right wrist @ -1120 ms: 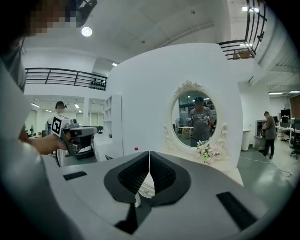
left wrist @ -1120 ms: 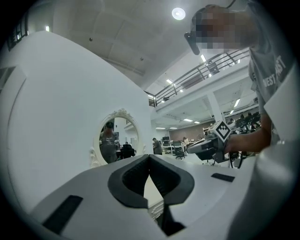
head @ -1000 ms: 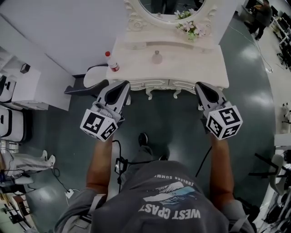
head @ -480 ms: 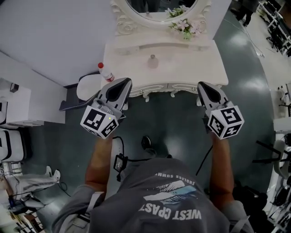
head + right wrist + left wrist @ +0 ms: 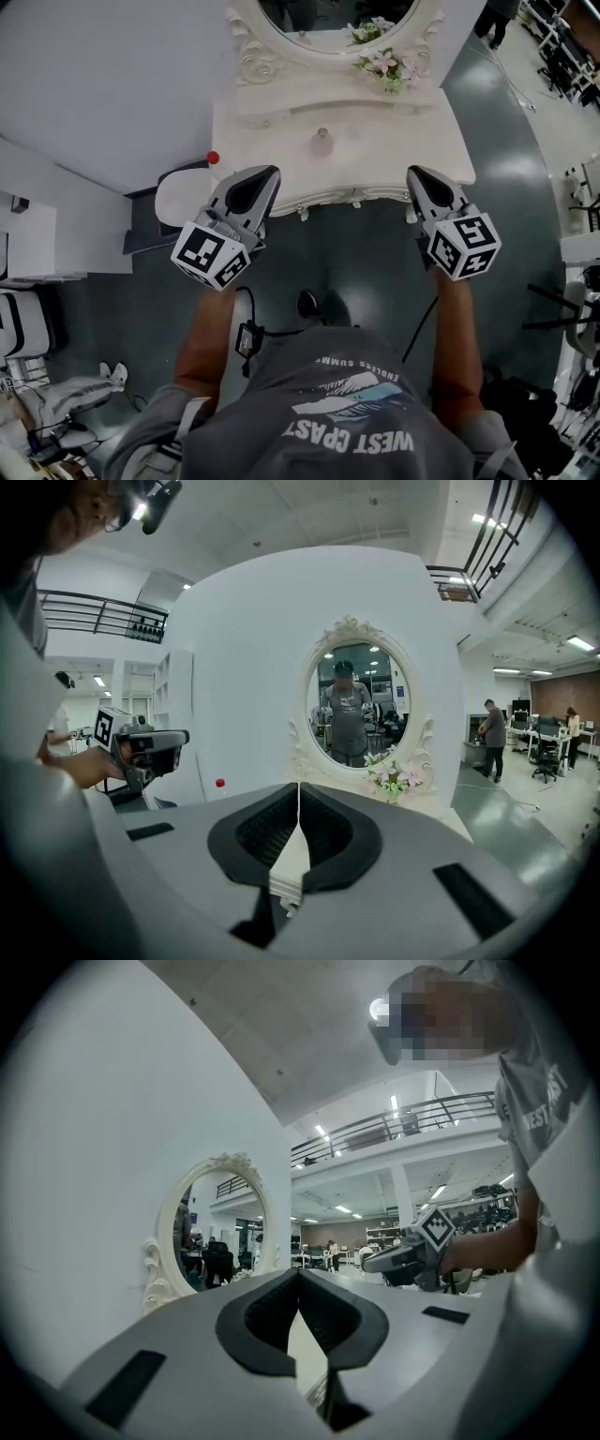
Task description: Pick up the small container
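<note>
Left claw (image 5: 265, 176) and right claw (image 5: 415, 175) clenched empty; small rounded container (image 5: 322, 142) on carved white dresser (image 5: 403, 150).

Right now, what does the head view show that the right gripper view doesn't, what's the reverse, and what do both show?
Only the head view: the small container standing on the dressing table, and the grey floor below.
Only the right gripper view: the right gripper with its jaws closed together and nothing between them, a person reflected in the oval mirror, and people at the far right.
Both: the oval mirror, the flowers, the red bottle cap and the left gripper.
</note>
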`<state>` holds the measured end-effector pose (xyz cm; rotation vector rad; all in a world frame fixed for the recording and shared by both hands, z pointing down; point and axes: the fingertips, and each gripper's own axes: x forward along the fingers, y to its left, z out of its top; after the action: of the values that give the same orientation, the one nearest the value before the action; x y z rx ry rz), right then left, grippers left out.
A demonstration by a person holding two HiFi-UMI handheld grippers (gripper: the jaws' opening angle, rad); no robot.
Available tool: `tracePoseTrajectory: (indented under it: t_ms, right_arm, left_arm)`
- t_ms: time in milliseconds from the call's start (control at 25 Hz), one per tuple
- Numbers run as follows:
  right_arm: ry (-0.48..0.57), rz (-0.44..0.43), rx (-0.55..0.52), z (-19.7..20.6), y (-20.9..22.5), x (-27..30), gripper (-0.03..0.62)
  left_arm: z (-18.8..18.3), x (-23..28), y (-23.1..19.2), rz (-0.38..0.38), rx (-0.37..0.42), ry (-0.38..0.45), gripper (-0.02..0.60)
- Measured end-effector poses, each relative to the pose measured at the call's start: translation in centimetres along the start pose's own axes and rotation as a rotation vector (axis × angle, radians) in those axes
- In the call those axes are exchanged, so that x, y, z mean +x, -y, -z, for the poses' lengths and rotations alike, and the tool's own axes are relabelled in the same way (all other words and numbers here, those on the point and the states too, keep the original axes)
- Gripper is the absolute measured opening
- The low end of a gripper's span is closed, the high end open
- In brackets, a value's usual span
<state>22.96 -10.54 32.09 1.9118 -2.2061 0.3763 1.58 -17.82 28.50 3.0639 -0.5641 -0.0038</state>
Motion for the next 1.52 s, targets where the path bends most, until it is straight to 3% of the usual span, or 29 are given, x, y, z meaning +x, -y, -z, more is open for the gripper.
tracePoseTrajectory:
  t_ms: [240,560,960,1520]
  right_arm:
    - [-0.012,0.009,-0.019,-0.8,-0.6,3.2,0.028]
    - [-0.025,-0.042,-0.044,-1.3,-1.2,7.2,0.028]
    - [-0.028,-0.185,-0.057,-0.8,-0.3,13.9,0.028]
    - [-0.114,-0.329,-0.081,1.6,0.3,22.9,0.042]
  left_arm:
    - [0.8,-0.6,-2.2,0.019,-0.019,0.005,0.017]
    - [2.1,-1.3,-4.3,-0.019,-0.033,-0.012,0.017]
    - [3.4,-1.5,-6.9,-0.178,-0.036,-0.026,0.017]
    - [6.7,-0.1,-9.2,-0.298,-0.100,-0.084,0.017]
